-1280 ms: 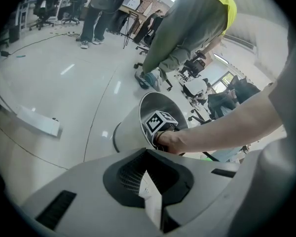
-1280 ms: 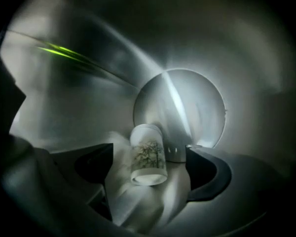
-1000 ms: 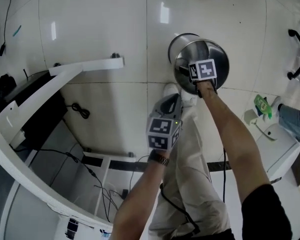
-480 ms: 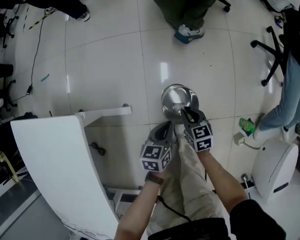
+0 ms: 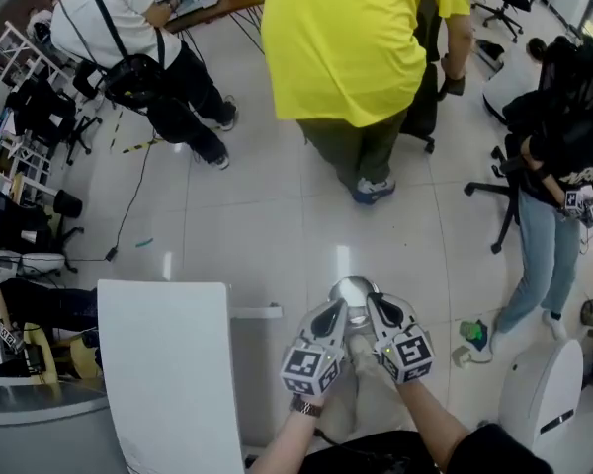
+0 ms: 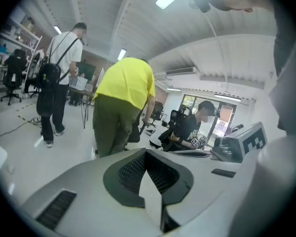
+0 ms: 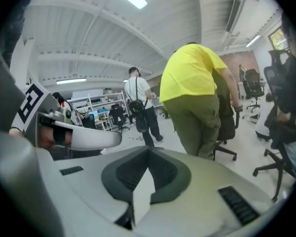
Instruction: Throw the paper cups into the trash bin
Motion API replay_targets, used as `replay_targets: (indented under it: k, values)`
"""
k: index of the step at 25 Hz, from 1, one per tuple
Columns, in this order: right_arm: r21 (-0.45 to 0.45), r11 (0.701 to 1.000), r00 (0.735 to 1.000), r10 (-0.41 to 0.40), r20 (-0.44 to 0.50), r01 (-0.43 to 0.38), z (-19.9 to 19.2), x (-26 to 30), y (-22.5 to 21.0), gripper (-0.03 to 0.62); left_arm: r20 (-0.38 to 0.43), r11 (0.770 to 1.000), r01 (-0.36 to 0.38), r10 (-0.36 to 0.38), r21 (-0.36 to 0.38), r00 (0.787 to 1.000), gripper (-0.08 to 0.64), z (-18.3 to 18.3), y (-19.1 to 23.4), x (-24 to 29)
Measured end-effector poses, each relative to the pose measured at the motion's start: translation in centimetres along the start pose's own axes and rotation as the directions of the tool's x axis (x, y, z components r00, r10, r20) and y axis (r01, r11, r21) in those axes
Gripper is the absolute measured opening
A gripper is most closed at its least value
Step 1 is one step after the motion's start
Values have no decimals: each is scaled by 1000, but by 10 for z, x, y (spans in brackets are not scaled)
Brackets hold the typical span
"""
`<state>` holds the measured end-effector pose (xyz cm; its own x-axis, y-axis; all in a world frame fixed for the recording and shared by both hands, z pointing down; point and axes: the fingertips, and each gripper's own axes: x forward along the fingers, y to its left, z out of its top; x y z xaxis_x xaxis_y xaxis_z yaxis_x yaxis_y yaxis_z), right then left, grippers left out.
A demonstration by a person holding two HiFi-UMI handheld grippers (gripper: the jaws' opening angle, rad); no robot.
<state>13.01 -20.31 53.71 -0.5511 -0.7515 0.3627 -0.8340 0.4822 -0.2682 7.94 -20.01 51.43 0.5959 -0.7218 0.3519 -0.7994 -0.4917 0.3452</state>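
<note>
Near the trash bin (image 5: 349, 287), the left gripper (image 5: 329, 314) has its fingers shut on nothing, and the right gripper (image 5: 380, 310) has just been closing its fingers, empty too. No paper cup shows, so one lying behind the bin could get left out.

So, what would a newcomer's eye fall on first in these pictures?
Probably the person in the yellow shirt, large at the top centre of the head view. Next, the left gripper and right gripper side by side at the bottom, with the steel trash bin showing between them; the right one's fingers have just closed, empty.
</note>
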Motion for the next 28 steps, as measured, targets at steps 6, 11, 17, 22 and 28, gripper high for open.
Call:
replay_targets:
  k: [6, 11, 17, 22, 28]
  values:
    - [-54, 997, 980, 63, 191, -53, 118, -65, 40, 4, 112, 997, -21, 13, 73, 994, -9, 94, -59, -54]
    - [-151, 978, 931, 184, 316, -141, 185, -97, 93, 5, 224, 994, -66, 45, 86, 974, -9, 144, -76, -102]
    - [-231, 937, 891, 327, 316, -262, 209, -127, 151, 5, 308, 988, -103, 62, 119, 949, -9, 174, -92, -140]
    - [-261, 895, 853, 430, 295, -361, 209, -142, 198, 3, 372, 987, -142, 103, 79, 922, -9, 181, -94, -180]
    - [-315, 782, 742, 617, 263, -539, 204, -160, 298, 5, 466, 955, -291, 236, 49, 853, -8, 177, -71, -278]
